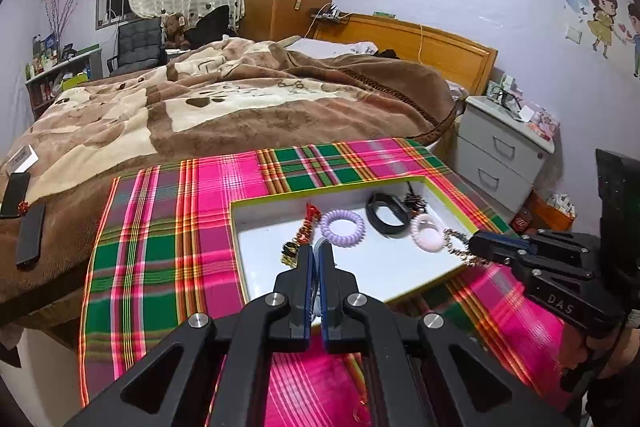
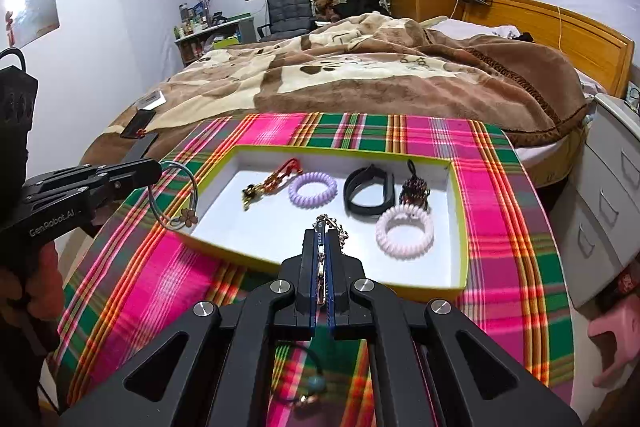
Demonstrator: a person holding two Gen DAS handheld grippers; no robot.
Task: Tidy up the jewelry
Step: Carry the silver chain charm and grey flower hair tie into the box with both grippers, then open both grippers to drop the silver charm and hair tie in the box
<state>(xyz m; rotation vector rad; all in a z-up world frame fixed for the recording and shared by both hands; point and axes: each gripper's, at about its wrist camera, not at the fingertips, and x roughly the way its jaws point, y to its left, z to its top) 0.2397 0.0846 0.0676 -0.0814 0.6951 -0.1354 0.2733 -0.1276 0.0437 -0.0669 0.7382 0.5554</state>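
A white tray with a yellow-green rim (image 2: 256,259) (image 1: 256,205) lies on a plaid cloth (image 2: 500,211). In it lie a red and gold charm (image 2: 272,183), a purple coil hair tie (image 2: 313,189), a black band (image 2: 368,193), a dark beaded piece (image 2: 414,189) and a pale pink coil tie (image 2: 405,233). My left gripper (image 1: 319,251) (image 2: 154,169) is shut on a grey hair tie with a clover charm (image 2: 176,199), held over the tray's left rim. My right gripper (image 2: 323,227) (image 1: 478,247) is shut on a gold chain (image 1: 460,247) (image 2: 336,227) over the tray's near edge.
A dark hair tie with a blue bead (image 2: 308,383) lies on the cloth under my right gripper. The bed with a brown blanket (image 1: 224,107) is behind the cloth. Two phones (image 1: 24,215) lie on the blanket. A white nightstand (image 1: 504,147) stands at the right.
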